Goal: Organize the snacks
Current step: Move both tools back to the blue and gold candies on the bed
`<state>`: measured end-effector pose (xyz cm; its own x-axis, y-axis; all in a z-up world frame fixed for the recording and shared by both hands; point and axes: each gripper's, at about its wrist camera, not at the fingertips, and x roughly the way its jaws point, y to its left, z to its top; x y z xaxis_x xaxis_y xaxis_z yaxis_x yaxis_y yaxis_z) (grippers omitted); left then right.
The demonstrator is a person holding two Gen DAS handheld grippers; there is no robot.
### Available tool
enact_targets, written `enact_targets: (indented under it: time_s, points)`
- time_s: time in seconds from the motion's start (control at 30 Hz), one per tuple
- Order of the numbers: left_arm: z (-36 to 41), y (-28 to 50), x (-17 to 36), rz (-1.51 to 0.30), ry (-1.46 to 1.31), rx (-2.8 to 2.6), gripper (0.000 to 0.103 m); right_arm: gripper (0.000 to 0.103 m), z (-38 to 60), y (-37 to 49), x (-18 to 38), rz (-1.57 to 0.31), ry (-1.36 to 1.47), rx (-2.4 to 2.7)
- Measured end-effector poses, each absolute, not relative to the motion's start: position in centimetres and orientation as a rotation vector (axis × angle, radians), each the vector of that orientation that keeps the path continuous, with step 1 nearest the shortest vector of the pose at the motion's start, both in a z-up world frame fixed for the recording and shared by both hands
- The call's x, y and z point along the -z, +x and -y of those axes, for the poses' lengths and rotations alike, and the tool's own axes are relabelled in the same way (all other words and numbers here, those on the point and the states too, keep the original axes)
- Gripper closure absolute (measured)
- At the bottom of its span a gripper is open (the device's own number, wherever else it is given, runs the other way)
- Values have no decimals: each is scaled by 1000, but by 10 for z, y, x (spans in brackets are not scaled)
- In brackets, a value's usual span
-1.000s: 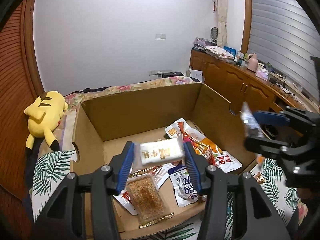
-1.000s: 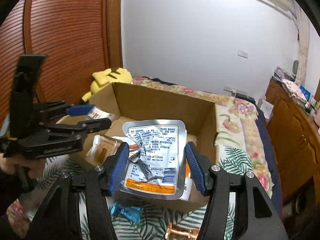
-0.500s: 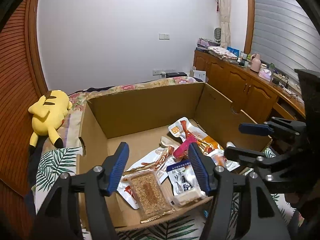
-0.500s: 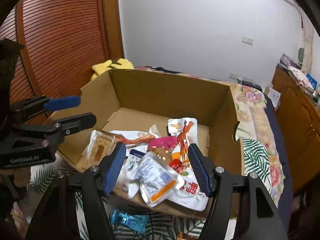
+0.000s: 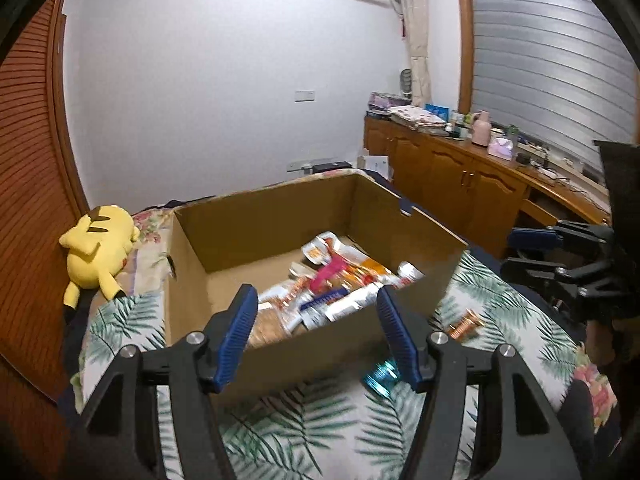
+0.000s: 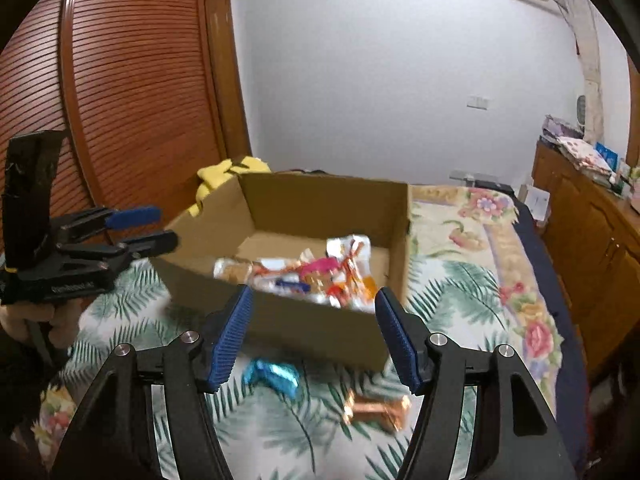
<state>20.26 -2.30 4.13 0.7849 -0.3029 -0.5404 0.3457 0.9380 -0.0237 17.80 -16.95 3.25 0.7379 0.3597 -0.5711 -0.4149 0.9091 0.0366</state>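
An open cardboard box (image 5: 260,224) (image 6: 320,200) sits on the leaf-print bedspread with a pile of snack packets (image 5: 332,280) (image 6: 312,276) inside. My left gripper (image 5: 315,292) (image 6: 166,227) hangs open and empty just short of the box's near wall. My right gripper (image 6: 313,292) (image 5: 520,254) is likewise open and empty on the near side of the box. Two loose snacks lie on the bedspread in front of the box: a blue foil candy (image 5: 380,376) (image 6: 272,374) and a copper-coloured wrapped piece (image 5: 464,324) (image 6: 376,410).
A yellow plush toy (image 5: 96,248) (image 6: 232,172) lies left of and behind the box. A slatted wooden door (image 6: 120,100) stands on the left, and a wooden cabinet (image 5: 460,184) (image 6: 592,232) with clutter on top on the right. A person's hand (image 6: 24,316) holds the left gripper.
Both grippers let go: the white packet and the silver pouch dropped into the box. Both then drew back from the box, bringing the loose candies on the bedspread into view.
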Motion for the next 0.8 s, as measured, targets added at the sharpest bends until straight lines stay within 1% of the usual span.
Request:
enact_targets:
  time_s: [0.27, 0.57, 0.8]
  points:
    - [36, 181, -20, -597, 90, 396, 41, 38, 195, 173, 7, -696, -84, -371]
    - [46, 176, 7, -660, 76, 410, 41, 39, 197, 206, 57, -804, -104, -384]
    - [47, 178, 23, -700, 80, 401, 41, 40, 195, 230, 84, -876, -132, -408]
